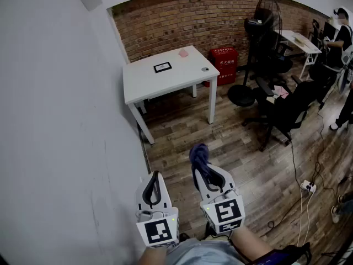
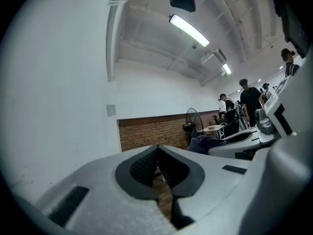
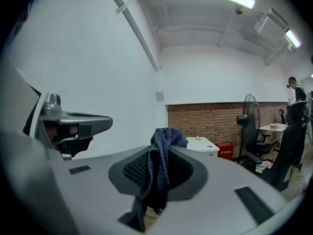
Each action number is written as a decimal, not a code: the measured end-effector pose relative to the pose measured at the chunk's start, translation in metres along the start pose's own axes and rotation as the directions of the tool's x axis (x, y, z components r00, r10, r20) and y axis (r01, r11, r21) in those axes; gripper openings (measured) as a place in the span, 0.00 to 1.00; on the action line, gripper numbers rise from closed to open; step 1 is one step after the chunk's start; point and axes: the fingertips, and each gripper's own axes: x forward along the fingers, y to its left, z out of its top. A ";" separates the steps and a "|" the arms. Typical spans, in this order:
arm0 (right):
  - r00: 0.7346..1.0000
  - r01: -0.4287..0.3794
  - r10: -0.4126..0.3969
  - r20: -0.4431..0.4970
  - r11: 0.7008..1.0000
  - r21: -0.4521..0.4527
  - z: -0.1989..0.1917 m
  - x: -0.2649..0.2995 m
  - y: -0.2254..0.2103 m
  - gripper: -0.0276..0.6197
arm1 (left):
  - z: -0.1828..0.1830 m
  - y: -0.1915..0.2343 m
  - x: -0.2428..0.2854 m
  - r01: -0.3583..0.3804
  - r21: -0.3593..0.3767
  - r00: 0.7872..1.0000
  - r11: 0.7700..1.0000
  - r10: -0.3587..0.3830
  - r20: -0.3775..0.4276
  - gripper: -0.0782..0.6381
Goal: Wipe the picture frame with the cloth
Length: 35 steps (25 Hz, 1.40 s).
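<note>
A small dark picture frame [image 1: 162,67] lies flat on a white table [image 1: 144,81] far ahead, by the brick wall. My right gripper [image 1: 198,160] is held close to my body, well short of the table, shut on a dark blue cloth [image 1: 199,154] that bunches above its tips. In the right gripper view the cloth [image 3: 161,173] hangs pinched between the jaws. My left gripper [image 1: 154,174] sits beside it on the left, shut with nothing in it; its jaw tips meet in the left gripper view [image 2: 157,147].
A pink object [image 1: 183,53] and a small round thing [image 1: 205,69] also lie on the table. A red crate [image 1: 223,63] stands behind it. A standing fan [image 1: 259,48] and office chairs [image 1: 287,112] fill the right. A power strip [image 1: 307,186] lies on the wood floor. A person [image 1: 343,43] stands far right.
</note>
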 end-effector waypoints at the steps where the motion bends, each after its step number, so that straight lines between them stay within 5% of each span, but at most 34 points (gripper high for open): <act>1: 1.000 0.000 0.000 0.001 1.000 0.000 -0.001 -0.001 -0.005 0.16 | 0.000 -0.005 0.002 0.000 -0.001 1.000 1.000 0.000 0.001 0.12; 21: 0.997 -0.058 0.060 -0.041 0.998 0.037 -0.029 0.033 -0.057 0.16 | -0.029 -0.028 0.043 -0.067 -0.001 0.996 0.998 0.066 -0.067 0.12; 35: 0.995 -0.012 0.015 -0.099 0.999 0.030 -0.052 0.233 -0.090 0.17 | -0.094 0.068 0.225 -0.032 -0.037 0.993 0.999 0.028 -0.115 0.12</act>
